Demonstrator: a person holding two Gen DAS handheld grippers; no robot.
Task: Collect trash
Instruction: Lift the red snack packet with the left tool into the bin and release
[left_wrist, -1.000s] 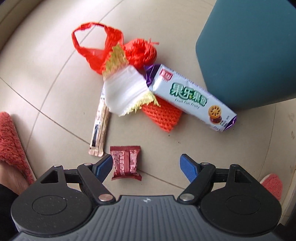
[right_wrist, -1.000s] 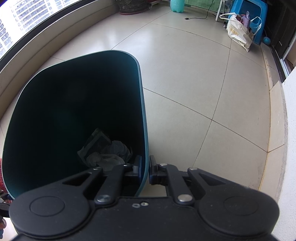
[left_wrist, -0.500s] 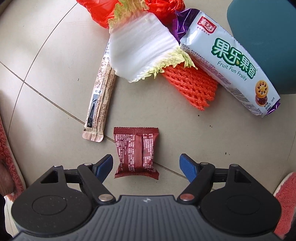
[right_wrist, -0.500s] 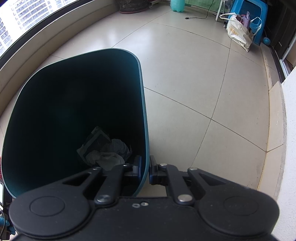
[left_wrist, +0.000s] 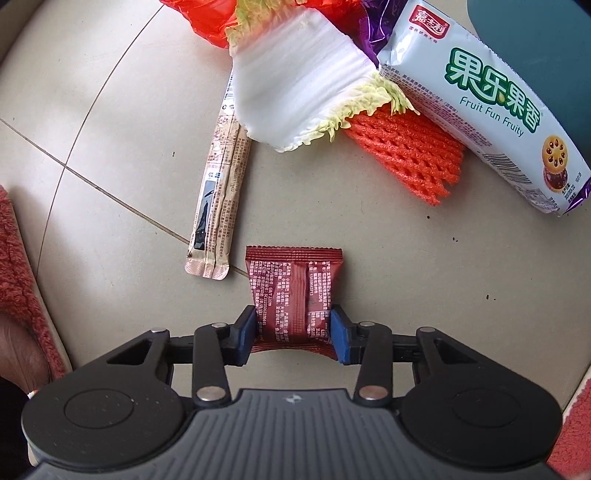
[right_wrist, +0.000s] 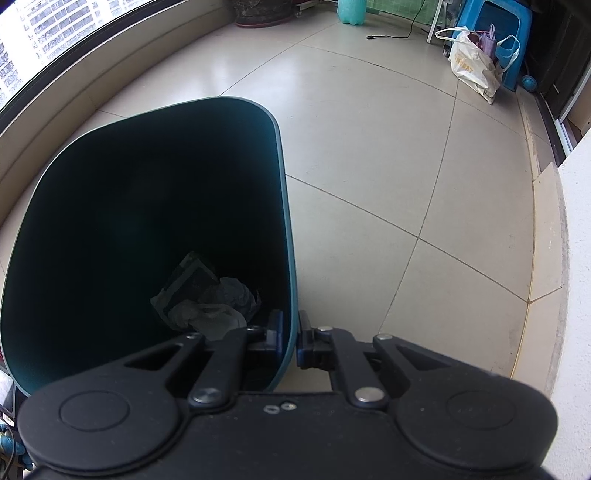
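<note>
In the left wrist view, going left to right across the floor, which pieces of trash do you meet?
Tan stick sachet → red wrapper, pinched in the left claw → orange foam net → white biscuit pack. The cabbage leaf and red bag overlap the others, so I leave them out.

Left gripper (left_wrist: 294, 334): black body w/ ribbed grey centre panel, small logo at top edge. Two round black side housings, angled black linkage arms, silver pivot screws. Blue pads (left_wrist: 246, 335) on fingers. Right gripper (right_wrist: 290, 339): same black build, silver screws, two small washers at centre, dark blue pads (right_wrist: 303, 341).
</note>
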